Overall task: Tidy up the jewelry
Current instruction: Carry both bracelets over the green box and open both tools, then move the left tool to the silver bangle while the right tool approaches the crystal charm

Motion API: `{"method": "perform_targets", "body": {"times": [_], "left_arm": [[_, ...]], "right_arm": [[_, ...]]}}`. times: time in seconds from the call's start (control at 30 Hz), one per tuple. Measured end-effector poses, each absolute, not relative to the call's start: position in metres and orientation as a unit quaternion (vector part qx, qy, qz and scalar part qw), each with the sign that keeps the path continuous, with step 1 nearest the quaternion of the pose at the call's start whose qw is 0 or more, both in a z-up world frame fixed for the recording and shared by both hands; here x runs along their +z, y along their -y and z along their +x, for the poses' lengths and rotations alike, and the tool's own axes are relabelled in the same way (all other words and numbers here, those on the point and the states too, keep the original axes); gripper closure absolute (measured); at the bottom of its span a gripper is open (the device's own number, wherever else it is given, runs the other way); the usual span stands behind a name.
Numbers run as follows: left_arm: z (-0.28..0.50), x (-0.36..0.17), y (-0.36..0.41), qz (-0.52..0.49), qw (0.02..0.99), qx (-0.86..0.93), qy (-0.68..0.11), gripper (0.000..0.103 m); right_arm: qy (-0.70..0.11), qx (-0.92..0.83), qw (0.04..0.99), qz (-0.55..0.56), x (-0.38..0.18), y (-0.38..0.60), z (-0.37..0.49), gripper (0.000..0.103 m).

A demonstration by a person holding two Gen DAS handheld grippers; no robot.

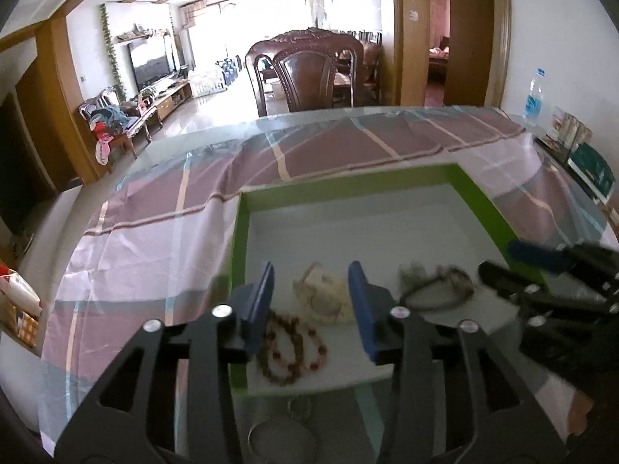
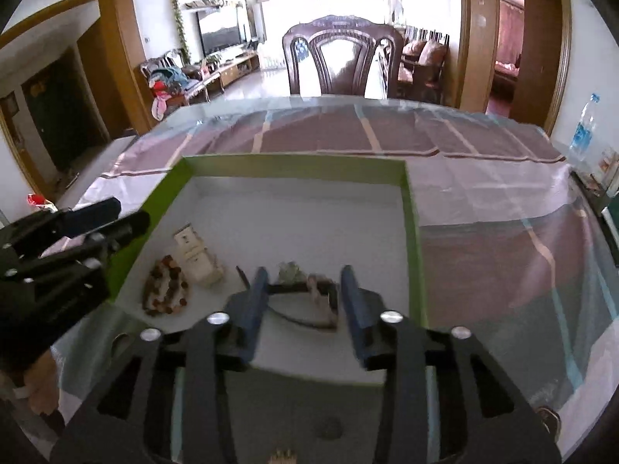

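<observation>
Left claw (image 1: pixel 311 301) and right claw (image 2: pixel 303 299) both spread empty, green tray (image 1: pixel 238 239), plaid tablecloth (image 1: pixel 154 232), bright living room

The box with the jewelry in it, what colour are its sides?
Bright green walls on the box, with a white floor inside. The right wrist view shows it best.

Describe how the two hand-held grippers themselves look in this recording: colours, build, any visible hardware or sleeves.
Both look identical. The left hand-held gripper and right hand-held gripper each have two flat blue rectangular fingers mounted on black linkage arms with triangular cut-outs, joined by round silver pivot bolts. No cables or markings show. A bit of the person's skin appears at the frame edges; no sleeve is clearly visible.
</observation>
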State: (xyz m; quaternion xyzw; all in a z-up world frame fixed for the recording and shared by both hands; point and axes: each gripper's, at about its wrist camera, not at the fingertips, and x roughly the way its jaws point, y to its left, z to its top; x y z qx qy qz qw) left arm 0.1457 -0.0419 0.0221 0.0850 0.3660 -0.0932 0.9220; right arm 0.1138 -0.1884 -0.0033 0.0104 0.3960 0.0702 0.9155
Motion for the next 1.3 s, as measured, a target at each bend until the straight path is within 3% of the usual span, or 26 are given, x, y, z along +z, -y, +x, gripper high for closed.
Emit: {"method": "perform_targets", "body": {"times": [0.2, 0.5, 0.9, 1.03, 1.1, 1.3], "left_arm": [[0.094, 0.014, 0.015, 0.102, 0.916, -0.088, -0.378, 0.051], [0.062, -0.027, -0.013, 0.111, 0.897, -0.065, -0.423, 0.046], [0.058, -0.056, -0.022, 0.087, 0.878, -0.067, -0.466, 0.043], [0.058, -0.06, -0.017, 0.081, 0.874, -0.083, -0.471, 0.038], [0.059, -0.063, -0.012, 0.083, 0.873, -0.089, -0.473, 0.036], [0.064, -0.067, -0.008, 0.083, 0.869, -0.088, -0.479, 0.034]], "right_arm": [[-0.421, 0.075, 0.903, -0.031, -0.016, 0.202, 0.065, 0.059], [-0.51, 0.068, 0.853, -0.083, -0.08, 0.195, 0.044, 0.059], [-0.495, 0.133, 0.855, -0.072, -0.073, 0.157, 0.047, 0.058], [-0.497, 0.147, 0.852, -0.067, -0.072, 0.154, 0.044, 0.057], [-0.498, 0.157, 0.851, -0.061, -0.072, 0.153, 0.042, 0.049], [-0.494, 0.173, 0.85, -0.057, -0.07, 0.147, 0.036, 0.048]]}}
